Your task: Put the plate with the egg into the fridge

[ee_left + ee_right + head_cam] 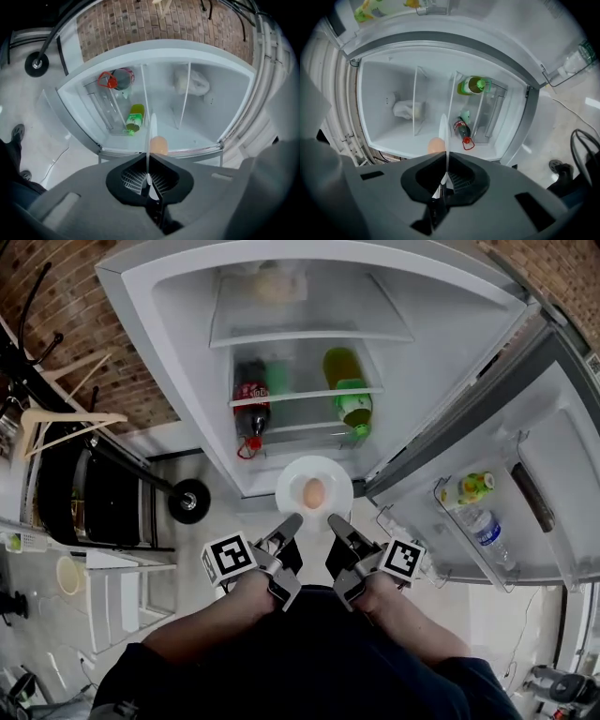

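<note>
The left gripper [290,522] and the right gripper [338,521] are each clamped tight on the near rim of the plate [292,474], one to a side, so it rides level and the egg [314,492] sits centred. The plate hangs just outside the open fridge [178,334], in front of the shelf holding a cola bottle [251,409] and a green bottle [349,390]; the pale bundle [272,282] higher up is too blurred to name, perhaps bagged food.
</note>
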Motion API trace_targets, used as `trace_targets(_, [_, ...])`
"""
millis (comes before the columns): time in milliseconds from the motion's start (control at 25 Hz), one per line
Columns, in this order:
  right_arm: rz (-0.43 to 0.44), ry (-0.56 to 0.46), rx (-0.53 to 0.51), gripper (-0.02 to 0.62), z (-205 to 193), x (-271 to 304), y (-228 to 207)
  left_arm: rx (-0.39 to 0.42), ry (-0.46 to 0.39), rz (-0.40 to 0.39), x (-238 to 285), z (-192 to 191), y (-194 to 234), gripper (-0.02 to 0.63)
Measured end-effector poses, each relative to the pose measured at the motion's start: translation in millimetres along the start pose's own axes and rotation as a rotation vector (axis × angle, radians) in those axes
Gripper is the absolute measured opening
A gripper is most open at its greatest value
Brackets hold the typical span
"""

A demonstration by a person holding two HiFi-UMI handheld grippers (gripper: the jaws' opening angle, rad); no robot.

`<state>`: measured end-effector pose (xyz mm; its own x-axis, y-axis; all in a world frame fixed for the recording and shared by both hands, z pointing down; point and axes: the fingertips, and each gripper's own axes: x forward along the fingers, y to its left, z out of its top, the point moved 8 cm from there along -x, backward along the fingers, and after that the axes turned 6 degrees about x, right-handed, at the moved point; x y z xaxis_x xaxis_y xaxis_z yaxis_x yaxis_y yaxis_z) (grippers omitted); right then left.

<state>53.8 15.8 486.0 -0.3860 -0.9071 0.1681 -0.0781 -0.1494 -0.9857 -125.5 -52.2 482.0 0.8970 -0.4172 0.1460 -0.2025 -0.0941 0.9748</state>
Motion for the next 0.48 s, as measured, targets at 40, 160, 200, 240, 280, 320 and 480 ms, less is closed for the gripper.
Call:
trace_targets(40, [-0.001, -0.009, -0.007, 0.020, 2.9, 5.8, 2.0, 0.002, 0.006, -0.005, 3.9, 7.1, -0.2, 0.018])
trace_targets(160, [-0.009, -0.022, -0.017, 0.021, 11.7, 19.3, 4.4, -0.006, 0.013, -0.005, 14.4, 20.9, 1.6, 0.018])
trace_targets(200, [-0.013, -0.022, -0.016, 0.021, 14.9, 22.5, 4.9, -0.011, 0.012, -0.002, 17.6, 23.7, 2.0, 0.018])
trace_targets(240, [-0.014, -0.020, -0.016, 0.021, 18.8, 25.7, 5.9, -0.014, 0.009, 0.000, 21.0, 26.6, 1.5, 0.018])
trace_targets(280, [-0.011, -0.015, -0.019, 0.021, 23.3, 29.3, 7.6, -0.012, 0.004, 0.000, 24.7, 30.1, 0.5, 0.018])
trace_targets(320, [-0.009, -0.008, -0.023, 0.020, 28.5, 33.6, 9.3, -0.008, -0.003, -0.001, 28.6, 34.3, -0.7, 0.018])
trace_targets(480, [-0.009, 0.029, -0.026, 0.021, 47.8, 51.6, 10.7, -0.018, -0.048, 0.018, 42.6, 45.6, -1.2, 0.018])
